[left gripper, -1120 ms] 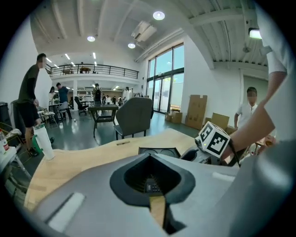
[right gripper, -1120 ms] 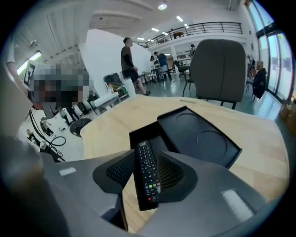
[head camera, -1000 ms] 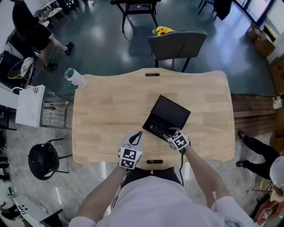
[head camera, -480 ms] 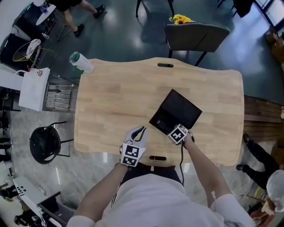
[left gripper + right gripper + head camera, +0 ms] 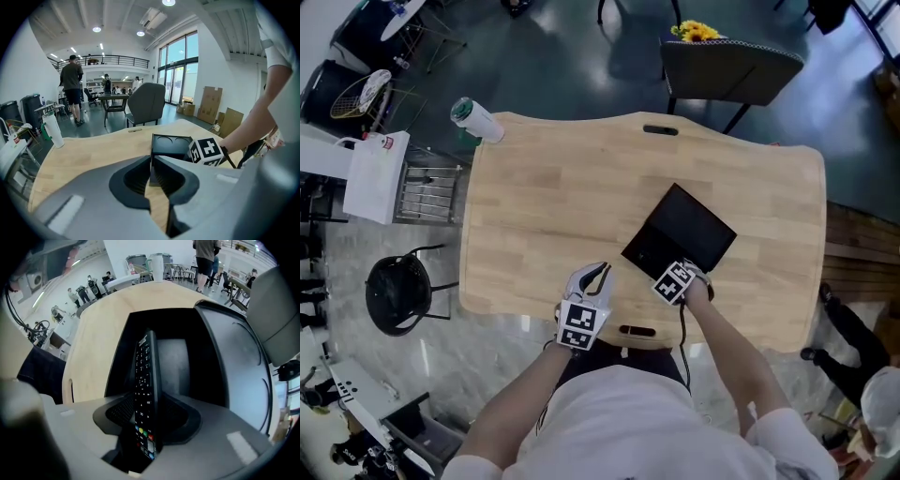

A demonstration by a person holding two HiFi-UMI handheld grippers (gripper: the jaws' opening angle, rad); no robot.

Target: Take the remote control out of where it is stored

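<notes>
A black remote control [image 5: 144,380] stands on its edge between the jaws of my right gripper [image 5: 146,404], which is shut on it, buttons facing left. It hangs just over the open black storage box [image 5: 187,357]. In the head view that box [image 5: 684,234] lies on the wooden table [image 5: 553,206] right of centre, with the right gripper [image 5: 675,279] at its near corner. My left gripper [image 5: 589,281] rests by the table's near edge, left of the box. Its jaws meet at the tips with nothing between them [image 5: 151,161]. The box [image 5: 173,144] shows beyond them.
A white bottle with a green cap [image 5: 474,120] lies at the table's far left corner. A dark chair [image 5: 727,70] stands behind the far edge. A white bag [image 5: 370,178] and a black stool [image 5: 394,305] stand on the floor to the left.
The head view has shifted, so the table sits lower and further right in the picture. The right gripper stays at the box's near corner; the left gripper has barely moved.
</notes>
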